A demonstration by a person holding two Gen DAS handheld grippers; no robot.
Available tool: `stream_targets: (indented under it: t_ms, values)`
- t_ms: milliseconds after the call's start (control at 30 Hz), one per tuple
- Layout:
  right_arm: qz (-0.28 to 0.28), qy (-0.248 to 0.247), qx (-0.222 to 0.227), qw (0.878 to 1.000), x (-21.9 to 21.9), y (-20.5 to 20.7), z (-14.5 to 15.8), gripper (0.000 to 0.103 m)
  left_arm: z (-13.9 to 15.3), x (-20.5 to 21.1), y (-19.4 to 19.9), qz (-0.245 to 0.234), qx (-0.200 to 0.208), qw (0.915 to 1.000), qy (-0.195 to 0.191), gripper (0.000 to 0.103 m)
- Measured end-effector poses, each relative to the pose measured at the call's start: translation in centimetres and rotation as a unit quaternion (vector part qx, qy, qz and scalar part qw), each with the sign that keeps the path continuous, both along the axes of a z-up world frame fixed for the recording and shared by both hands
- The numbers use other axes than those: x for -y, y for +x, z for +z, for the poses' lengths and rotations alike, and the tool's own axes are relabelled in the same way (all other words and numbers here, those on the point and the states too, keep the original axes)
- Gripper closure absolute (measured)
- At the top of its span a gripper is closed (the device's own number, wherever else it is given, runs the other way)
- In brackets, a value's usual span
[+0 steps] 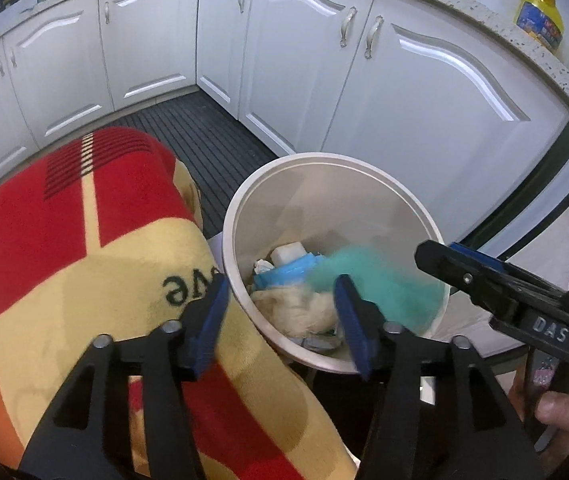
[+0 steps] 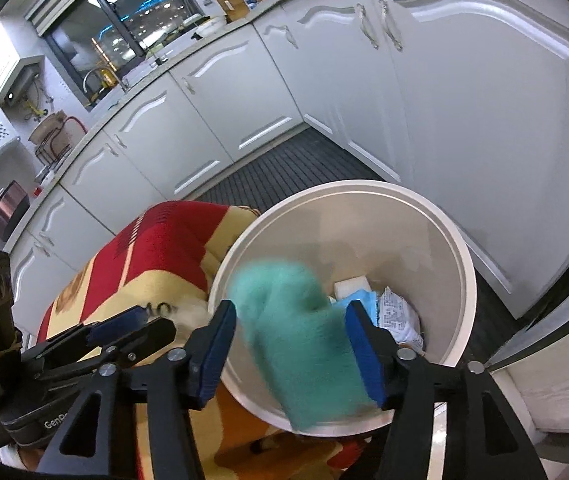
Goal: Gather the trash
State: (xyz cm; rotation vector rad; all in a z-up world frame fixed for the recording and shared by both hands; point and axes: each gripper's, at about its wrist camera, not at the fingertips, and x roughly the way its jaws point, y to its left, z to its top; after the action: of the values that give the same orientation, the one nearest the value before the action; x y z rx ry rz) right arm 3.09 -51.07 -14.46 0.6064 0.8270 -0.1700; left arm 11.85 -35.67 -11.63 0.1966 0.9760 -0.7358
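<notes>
A white round bin (image 1: 324, 158) (image 2: 364, 186) stands on the floor below both grippers. In it lie a cream fluffy wad (image 1: 296, 308), a blue mask (image 1: 284, 270), a white block (image 2: 348, 288) and a printed wrapper (image 2: 398, 316). A green fuzzy cloth (image 2: 292, 320) (image 1: 368, 280), blurred, hangs loose over the bin mouth between the parted jaws of my right gripper (image 2: 290, 308) (image 1: 444, 250), which is open. My left gripper (image 1: 282, 280) (image 2: 148, 322) is open over the bin's near left rim with nothing between its fingers.
A red, yellow and orange blanket (image 1: 84, 220) (image 2: 156, 264) lies bunched against the bin's left side. White cabinet doors (image 1: 424, 92) wrap the corner behind, above a dark ribbed floor mat (image 1: 204, 128). A yellow bottle (image 1: 540, 20) stands on the counter. A hand (image 1: 564, 408) holds the right gripper.
</notes>
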Motion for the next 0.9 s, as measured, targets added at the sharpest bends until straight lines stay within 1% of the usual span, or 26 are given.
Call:
stream_targets:
  t_ms: [33,167,300,533,733,900]
  values:
    - [-0.003,0.0,-0.001,1.0,0.1,-0.1,-0.1,0.031,0.0,0.0,0.0,0.0,-0.001,1.0,-0.002,0.04]
    - [-0.001,0.001,-0.001,1.0,0.1,-0.7,0.0,0.031,0.3,-0.1,-0.1,0.001,0.01,0.9999,-0.003,0.036]
    - [0.006,-0.011,0.001,1.0,-0.6,-1.4,0.3,0.031,0.6,-0.4,-0.4,0.001,0.015,0.9999,-0.005,0.035]
    - [0.008,-0.041,0.005,0.999,-2.4,-2.5,1.5,0.03,1.9,-1.9,-1.8,0.008,0.054,0.9984,-0.011,0.035]
    - [-0.003,-0.069,0.017,0.997,-4.0,-3.8,3.3,0.029,3.8,-5.1,-3.3,0.049,0.093,0.9942,-0.023,0.035]
    - [-0.003,-0.095,0.04,0.995,-6.2,-4.8,5.4,0.029,5.3,-8.9,-4.7,0.081,0.103,0.9902,-0.048,0.035]
